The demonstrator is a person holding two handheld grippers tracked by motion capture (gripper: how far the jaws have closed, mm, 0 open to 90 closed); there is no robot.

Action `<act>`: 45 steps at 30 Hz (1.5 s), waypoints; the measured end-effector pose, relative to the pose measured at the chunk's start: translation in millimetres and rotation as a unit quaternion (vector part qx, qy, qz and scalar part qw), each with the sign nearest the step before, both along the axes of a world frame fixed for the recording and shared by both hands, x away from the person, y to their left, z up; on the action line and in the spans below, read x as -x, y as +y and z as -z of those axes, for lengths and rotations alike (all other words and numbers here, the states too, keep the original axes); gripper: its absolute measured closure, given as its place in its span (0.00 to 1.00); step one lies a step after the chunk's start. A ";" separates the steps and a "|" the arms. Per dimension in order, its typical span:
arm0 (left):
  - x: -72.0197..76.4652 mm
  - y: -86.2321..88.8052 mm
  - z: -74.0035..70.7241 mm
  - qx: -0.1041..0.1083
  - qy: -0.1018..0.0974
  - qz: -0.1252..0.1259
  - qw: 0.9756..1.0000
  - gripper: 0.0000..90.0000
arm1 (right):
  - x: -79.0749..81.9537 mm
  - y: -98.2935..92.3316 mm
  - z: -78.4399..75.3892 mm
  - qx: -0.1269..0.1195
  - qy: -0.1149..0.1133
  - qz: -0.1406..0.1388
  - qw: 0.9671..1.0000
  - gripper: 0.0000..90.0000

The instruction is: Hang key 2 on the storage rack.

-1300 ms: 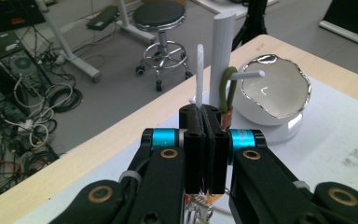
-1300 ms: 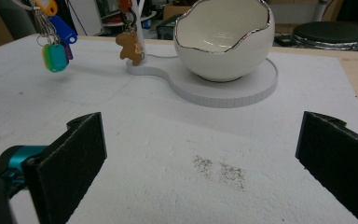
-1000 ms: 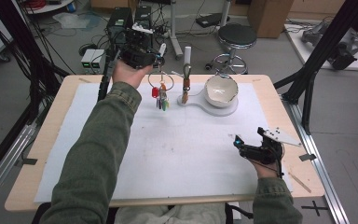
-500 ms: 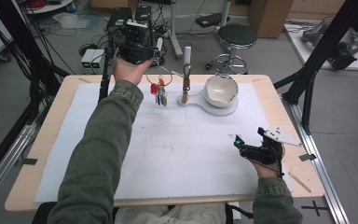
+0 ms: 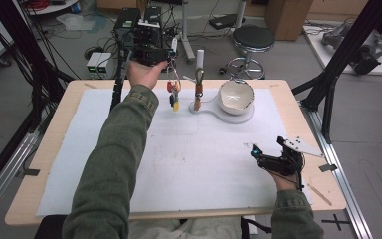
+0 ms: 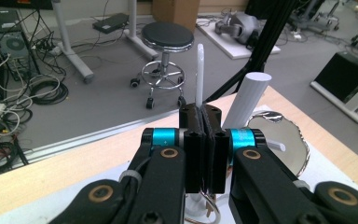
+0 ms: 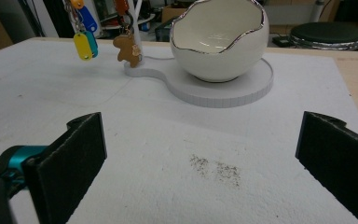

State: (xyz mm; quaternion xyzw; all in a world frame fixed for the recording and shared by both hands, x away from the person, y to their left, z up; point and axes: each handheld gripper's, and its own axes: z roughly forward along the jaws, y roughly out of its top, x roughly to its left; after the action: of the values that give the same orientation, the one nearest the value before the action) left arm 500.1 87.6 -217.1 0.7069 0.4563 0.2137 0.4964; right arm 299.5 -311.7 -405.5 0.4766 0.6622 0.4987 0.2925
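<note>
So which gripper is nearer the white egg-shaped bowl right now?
Left. The left gripper is raised over the table's far edge, just left of the bowl, holding a key bunch. The right gripper rests at the near right, jaws open toward the bowl.

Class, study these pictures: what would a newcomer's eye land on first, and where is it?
Probably the left gripper, held high over the table's far edge with a bunch of coloured key tags dangling beneath it. Next, the white eggshell-shaped bowl on its white stand, far right of centre.
</note>
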 end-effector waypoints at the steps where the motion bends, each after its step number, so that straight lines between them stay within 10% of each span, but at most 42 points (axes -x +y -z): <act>1: -0.4 -2.0 -0.6 0.002 0.000 -0.001 1.000 0.98 | 0.2 0.0 0.1 0.000 0.001 0.000 1.000 0.01; 22: -28.0 -36.3 10.2 -0.008 0.005 0.018 1.000 0.98 | 2.1 -2.7 0.8 -0.003 0.003 0.003 1.000 0.01; 45: -42.3 -28.0 30.0 -0.018 0.077 0.023 0.997 0.96 | 1.6 -2.0 1.2 -0.003 0.000 0.003 1.000 0.01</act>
State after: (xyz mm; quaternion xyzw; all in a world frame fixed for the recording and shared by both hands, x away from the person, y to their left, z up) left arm 542.4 59.6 -247.2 0.7403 0.4730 0.1548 0.4518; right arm 297.9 -313.7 -406.6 0.4800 0.6591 0.4998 0.2923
